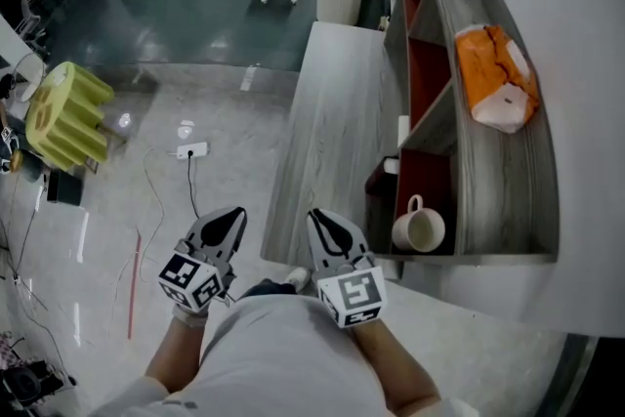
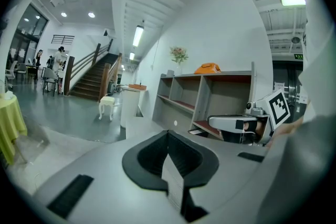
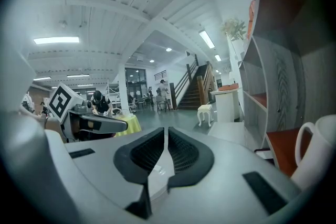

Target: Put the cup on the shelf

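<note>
- Cup first: the white ceramic cup with a loop handle [image 1: 418, 229] stands in the near, red-floored compartment of the grey wood-grain shelf [image 1: 508, 200], so by my read the placing looks done.
- The right hand-held gripper [image 1: 328, 224] has its jaws pressed together with nothing between them. Its own view shows the ribbed black pads meeting at the tip, right hand-held gripper [image 3: 165, 132].
- The left hand-held gripper [image 1: 230, 220] is also pressed together and empty. Its own view confirms it, left hand-held gripper [image 2: 169, 136].
- Key relation: in the head view the cup sits at about 3 o'clock from the right hand-held gripper, near but apart. The left one is further off, with the right one between it and the shelf. So the right is clearly the nearer hand.
- In the right gripper view the cup [image 3: 316, 150] shows at 4 o'clock. It is upright, its long axis vertical, and its handle is turned toward the open front of the shelf [image 3: 278, 81].
- Both hand-held grippers point away from the person, along the shelf front rather than into it, above the near end of the long grey table [image 1: 332, 127].
- Hard to see: the right gripper view cuts off the cup's far side and base, so I can't confirm it sits flat.
- The left gripper view shows the shelf [image 2: 210, 92] but no cup, because the right hand-held gripper [image 2: 234, 123] blocks that compartment.
</note>
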Action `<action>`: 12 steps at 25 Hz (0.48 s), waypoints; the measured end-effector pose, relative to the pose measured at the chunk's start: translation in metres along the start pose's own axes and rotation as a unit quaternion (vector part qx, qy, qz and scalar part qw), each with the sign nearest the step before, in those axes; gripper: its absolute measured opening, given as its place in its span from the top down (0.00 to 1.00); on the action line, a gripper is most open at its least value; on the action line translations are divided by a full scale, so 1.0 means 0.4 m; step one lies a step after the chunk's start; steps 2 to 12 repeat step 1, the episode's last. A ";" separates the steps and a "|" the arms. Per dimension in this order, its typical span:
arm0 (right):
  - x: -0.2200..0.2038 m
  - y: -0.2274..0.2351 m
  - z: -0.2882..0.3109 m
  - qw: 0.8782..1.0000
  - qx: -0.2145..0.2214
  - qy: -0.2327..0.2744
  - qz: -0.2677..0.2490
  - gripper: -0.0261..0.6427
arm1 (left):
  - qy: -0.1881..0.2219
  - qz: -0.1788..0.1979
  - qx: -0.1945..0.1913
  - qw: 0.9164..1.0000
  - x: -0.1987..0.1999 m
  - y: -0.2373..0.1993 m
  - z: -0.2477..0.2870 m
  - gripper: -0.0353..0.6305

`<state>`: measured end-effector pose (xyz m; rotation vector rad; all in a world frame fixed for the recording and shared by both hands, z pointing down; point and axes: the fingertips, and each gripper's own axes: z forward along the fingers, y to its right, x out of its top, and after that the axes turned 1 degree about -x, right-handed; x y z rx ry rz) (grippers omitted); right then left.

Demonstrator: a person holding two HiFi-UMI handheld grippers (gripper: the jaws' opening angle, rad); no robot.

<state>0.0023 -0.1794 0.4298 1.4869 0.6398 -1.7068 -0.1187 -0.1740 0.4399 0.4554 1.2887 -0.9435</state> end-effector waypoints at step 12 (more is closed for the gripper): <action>-0.001 0.002 0.001 1.000 0.001 0.000 -0.001 0.91 | 0.002 -0.001 0.003 1.000 0.001 -0.005 0.001 0.92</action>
